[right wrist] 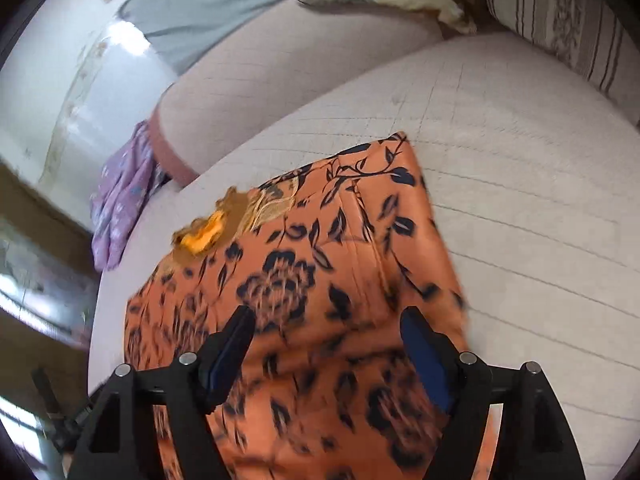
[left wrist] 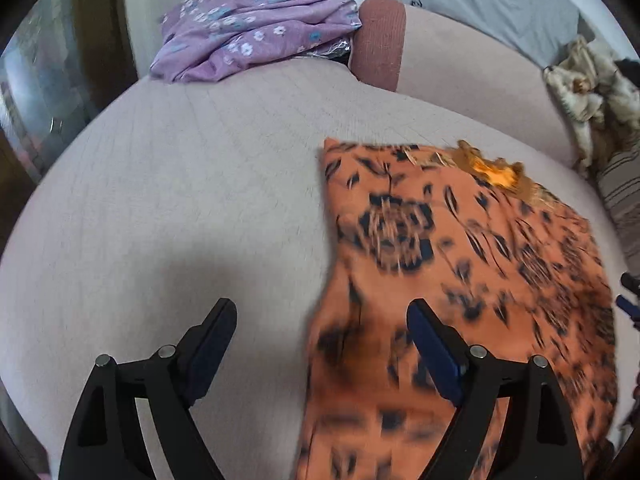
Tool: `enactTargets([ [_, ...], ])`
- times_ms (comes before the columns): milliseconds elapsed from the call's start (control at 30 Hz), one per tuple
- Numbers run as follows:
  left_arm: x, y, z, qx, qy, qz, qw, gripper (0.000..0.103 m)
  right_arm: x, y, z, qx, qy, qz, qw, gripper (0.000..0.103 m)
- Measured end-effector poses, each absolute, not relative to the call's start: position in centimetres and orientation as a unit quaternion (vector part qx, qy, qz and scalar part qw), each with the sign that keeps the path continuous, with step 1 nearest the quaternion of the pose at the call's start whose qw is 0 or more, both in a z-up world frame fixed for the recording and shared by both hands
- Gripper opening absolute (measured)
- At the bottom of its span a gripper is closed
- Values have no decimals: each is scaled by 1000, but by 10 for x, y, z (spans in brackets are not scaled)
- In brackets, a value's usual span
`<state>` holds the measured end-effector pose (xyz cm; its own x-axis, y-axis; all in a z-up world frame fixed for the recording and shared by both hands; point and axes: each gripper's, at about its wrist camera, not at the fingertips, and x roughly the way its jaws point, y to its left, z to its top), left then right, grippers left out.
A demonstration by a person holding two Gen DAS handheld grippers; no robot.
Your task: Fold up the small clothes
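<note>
Sofa (left wrist: 180, 200) bears orange garment (left wrist: 460, 280) — both tools (left wrist: 320, 316) (right wrist: 326, 320) spread; lilac cloth (left wrist: 256, 32) plainest leftward.

One orange floral garment (left wrist: 460, 280), one purple flowered cloth (left wrist: 248, 32), two grippers: left gripper (left wrist: 320, 316), right gripper (right wrist: 326, 322), one striped cushion (right wrist: 560, 20)

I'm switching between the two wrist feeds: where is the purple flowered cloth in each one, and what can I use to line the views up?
Left wrist: the purple flowered cloth lies at top centre-left, bunched at the far edge of the sofa seat, against the reddish cushion end.
Right wrist: the same cloth hangs at the left edge, mid-height, partly out of sight.
Shared landmark: the orange flowered garment, with its yellow patch at the collar end.
</note>
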<state>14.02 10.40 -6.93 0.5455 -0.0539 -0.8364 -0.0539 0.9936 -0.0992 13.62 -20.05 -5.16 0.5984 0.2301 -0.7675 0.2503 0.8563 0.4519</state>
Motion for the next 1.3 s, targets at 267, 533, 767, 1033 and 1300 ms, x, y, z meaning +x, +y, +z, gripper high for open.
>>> enactTargets([
  [267, 45, 118, -104, -78, 528, 0, 846, 88, 12, -218, -61, 283, 487, -8, 826, 80],
  [533, 1, 101, -92, -45, 504, -22, 862, 88, -47, -203, -49, 257, 492, 2, 832, 81],
  [767, -31, 105, -118, -55, 540, -18, 840, 87, -91, -224, -68, 273, 531, -29, 801, 81],
  [1033, -52, 108, -128, -82, 564, -23, 821, 74, -120, -218, -82, 290, 551, -2, 782, 45],
  [1300, -63, 123, -113, -113, 567, -35, 815, 15, -130, -224, -70, 328, 530, 32, 782, 23],
])
